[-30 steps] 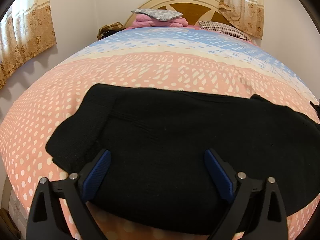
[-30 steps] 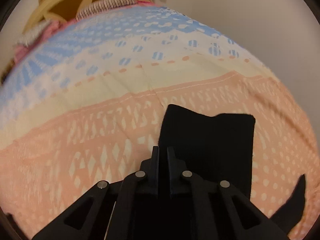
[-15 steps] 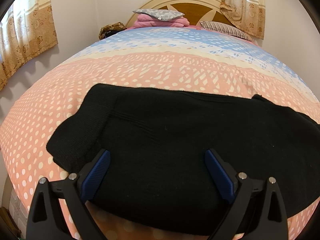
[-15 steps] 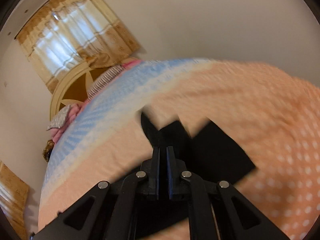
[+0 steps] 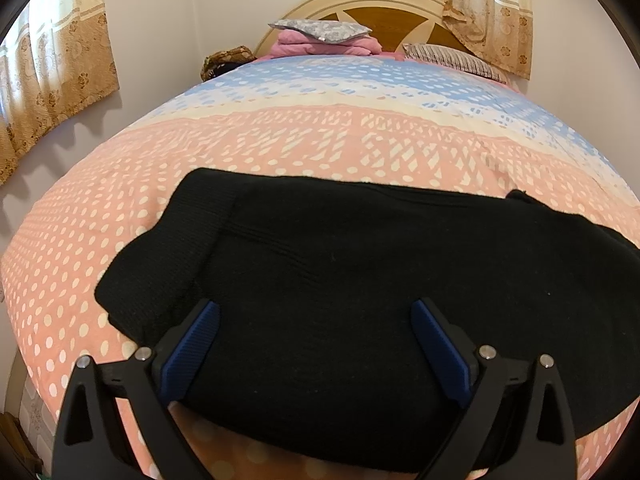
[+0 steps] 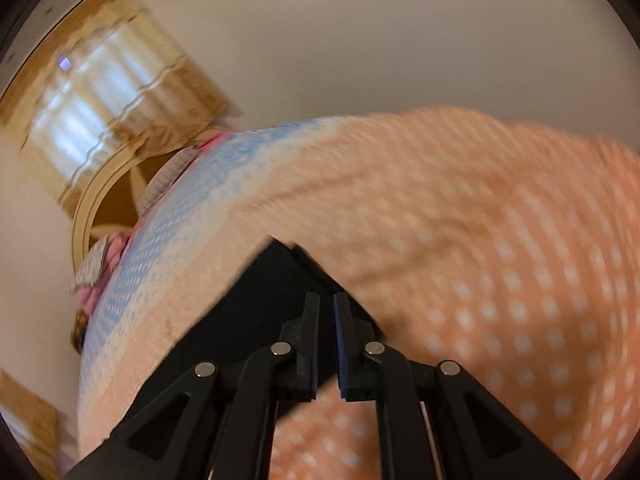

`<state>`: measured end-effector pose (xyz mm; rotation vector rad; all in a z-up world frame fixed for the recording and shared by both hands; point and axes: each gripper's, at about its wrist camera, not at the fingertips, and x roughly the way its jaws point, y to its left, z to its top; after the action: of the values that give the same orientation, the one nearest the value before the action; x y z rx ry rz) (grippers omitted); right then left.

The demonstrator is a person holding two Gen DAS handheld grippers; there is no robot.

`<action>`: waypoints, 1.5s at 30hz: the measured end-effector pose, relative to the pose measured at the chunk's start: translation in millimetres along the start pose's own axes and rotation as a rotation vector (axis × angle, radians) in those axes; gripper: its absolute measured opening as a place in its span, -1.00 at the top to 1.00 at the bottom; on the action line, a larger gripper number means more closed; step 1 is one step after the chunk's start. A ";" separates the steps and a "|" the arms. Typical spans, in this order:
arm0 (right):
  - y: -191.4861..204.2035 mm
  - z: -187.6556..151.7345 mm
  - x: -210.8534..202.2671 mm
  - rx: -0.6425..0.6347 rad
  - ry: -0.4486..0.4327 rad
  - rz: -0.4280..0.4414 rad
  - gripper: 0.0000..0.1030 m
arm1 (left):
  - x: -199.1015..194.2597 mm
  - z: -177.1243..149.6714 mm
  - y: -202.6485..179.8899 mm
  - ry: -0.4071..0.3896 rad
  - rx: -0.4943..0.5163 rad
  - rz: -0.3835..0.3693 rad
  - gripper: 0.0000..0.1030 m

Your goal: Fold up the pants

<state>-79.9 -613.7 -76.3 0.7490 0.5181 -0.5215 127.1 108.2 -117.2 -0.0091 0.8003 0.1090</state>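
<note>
On the dotted bedspread point(image 5: 120, 240), black pants point(image 5: 360, 280) lie flat, knit-textured

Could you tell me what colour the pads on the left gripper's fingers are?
Blue, ribbed pads, clearest in the left wrist view.

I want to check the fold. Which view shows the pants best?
The left wrist view: the pants lie sharp and nearly whole on the bed. The right wrist view is blurred and shows only a dark piece by the right gripper.
</note>
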 end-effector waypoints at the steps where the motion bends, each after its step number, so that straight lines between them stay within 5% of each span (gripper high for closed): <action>1: 8.8 6.8 7.5 -0.034 0.005 0.008 0.28 | 0.2 0.1 0.1 0.000 0.000 0.002 -0.96; 2: 15.4 11.7 15.5 -0.074 0.011 0.004 -0.14 | 0.6 0.1 -0.2 0.000 -0.001 0.003 -0.96; 3: 20.9 13.2 20.2 -0.103 0.007 -0.004 -0.23 | 0.6 0.0 0.0 0.000 -0.002 0.004 -0.96; 7: 37.8 15.7 46.7 -0.236 0.030 -0.069 -0.23 | 0.9 0.4 -0.8 0.002 -0.004 0.008 -0.98; 9: 35.9 13.9 67.4 -0.264 0.086 -0.119 0.01 | 0.8 0.4 -0.9 0.003 -0.005 0.010 -0.98; 10: 32.8 11.6 72.2 -0.262 0.105 -0.114 0.77 | 0.9 0.6 -0.8 0.003 -0.005 0.009 -0.98; 11: 29.7 8.8 76.5 -0.260 0.126 -0.121 0.82 | 0.9 0.6 -0.8 0.003 -0.005 0.009 -0.98; 17: 25.7 6.0 48.7 -0.263 0.032 -0.149 0.87 | 1.1 0.2 -0.6 0.003 -0.006 0.008 -0.99; 21: 3.3 7.3 64.3 -0.188 0.093 -0.213 0.87 | 0.9 0.0 -0.4 0.002 -0.006 0.007 -0.99; 25: -11.9 22.5 58.2 -0.097 0.092 -0.088 0.86 | -0.7 0.0 -1.1 0.000 -0.006 0.005 -0.99; 29: -2.0 23.4 5.8 -0.088 -0.083 -0.080 0.87 | -2.0 -0.1 -1.5 -0.003 -0.007 0.006 -0.99; 36: 72.0 -18.7 29.7 -0.413 0.044 -0.060 0.87 | -3.2 0.5 -1.8 -0.007 -0.006 0.010 -1.00; 41: 66.0 -9.4 93.3 -0.329 0.175 -0.029 0.86 | -2.7 0.0 -1.0 -0.011 -0.006 0.010 -1.00; 45: 44.9 11.4 89.2 -0.165 0.194 0.081 0.86 | -2.8 0.0 -1.2 -0.013 -0.007 0.010 -1.00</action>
<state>17.4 -616.9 -101.1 0.6632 0.6993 -0.3275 125.3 106.7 -115.3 -0.0110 0.7871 0.1209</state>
